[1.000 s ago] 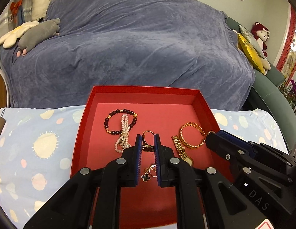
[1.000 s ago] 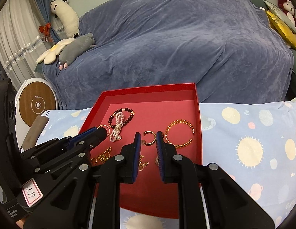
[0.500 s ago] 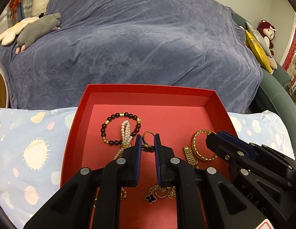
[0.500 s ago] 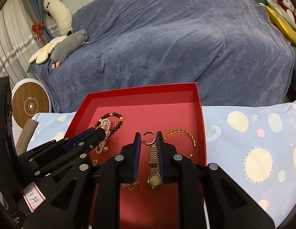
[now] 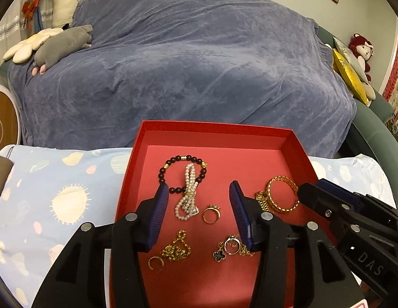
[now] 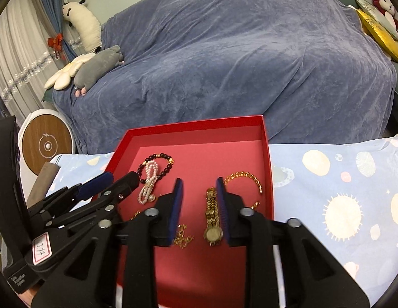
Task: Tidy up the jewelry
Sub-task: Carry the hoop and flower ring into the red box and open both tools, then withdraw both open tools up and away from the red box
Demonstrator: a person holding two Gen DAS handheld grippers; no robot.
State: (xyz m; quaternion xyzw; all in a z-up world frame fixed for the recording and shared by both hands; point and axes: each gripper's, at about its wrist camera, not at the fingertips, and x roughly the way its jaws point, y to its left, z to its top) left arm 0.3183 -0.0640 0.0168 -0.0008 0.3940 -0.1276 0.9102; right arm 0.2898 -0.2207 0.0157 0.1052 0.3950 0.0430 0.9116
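One red tray [image 5: 137, 151] holds the jewelry: three bracelets, dark-beaded [image 5: 173, 160], pearl [image 5: 188, 195] and gold chain [image 5: 281, 195]; one gold watch [image 6: 211, 213]; two rings [image 5: 210, 214] [image 5: 231, 243]; one clover pendant [image 5: 219, 255]; one gold chain tangle [image 5: 176, 249]. Two tools work above.

1. A sofa under a blue-grey velvet cover [image 5: 199, 59] fills the upper middle of both views.
2. A grey plush toy [image 6: 96, 68] lies at the cover's left end, touching a cream flower-shaped plush [image 6: 64, 74].
3. A white plush animal [image 6: 83, 27] leans in the upper left corner beside the curtain [image 6: 16, 51].
4. A red plush toy [image 5: 362, 51] and a gold cushion [image 5: 349, 77] sit at the upper right.
5. A light blue cloth with suns and planets [image 6: 340, 192] covers the lower surface.
6. A round wooden-faced device [image 6: 46, 145] stands at the left edge.
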